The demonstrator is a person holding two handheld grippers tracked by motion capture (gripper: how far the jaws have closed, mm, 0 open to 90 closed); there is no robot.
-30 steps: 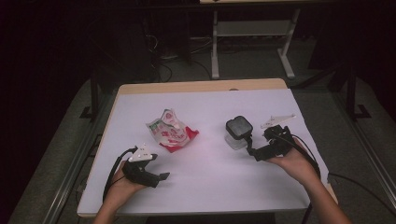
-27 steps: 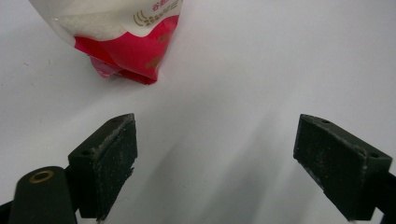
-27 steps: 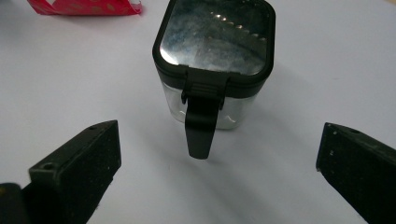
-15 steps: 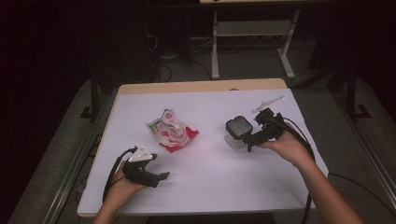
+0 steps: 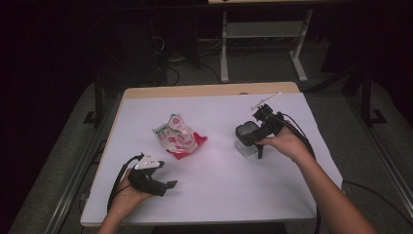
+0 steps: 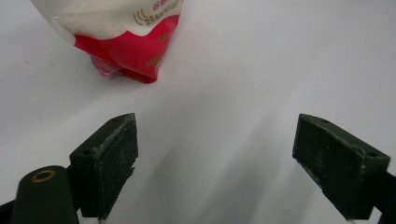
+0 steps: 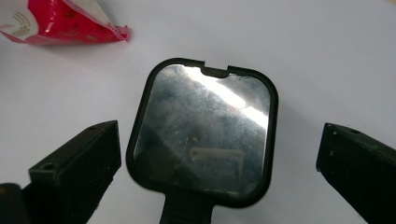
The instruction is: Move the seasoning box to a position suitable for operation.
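With the right gripper spread wide over the dark-lidded container at the table's 3 o'clock side, lower it squarely so both jaws straddle the lid evenly before squeezing, left gripper idle, open

Bright table, dark room

From above, the white table is evenly lit while the floor and background sink into near black, soft and grainy. A white glare streak crosses the glossy lid. Both gripper views are overexposed on the tabletop; the jaws cast faint shadows.
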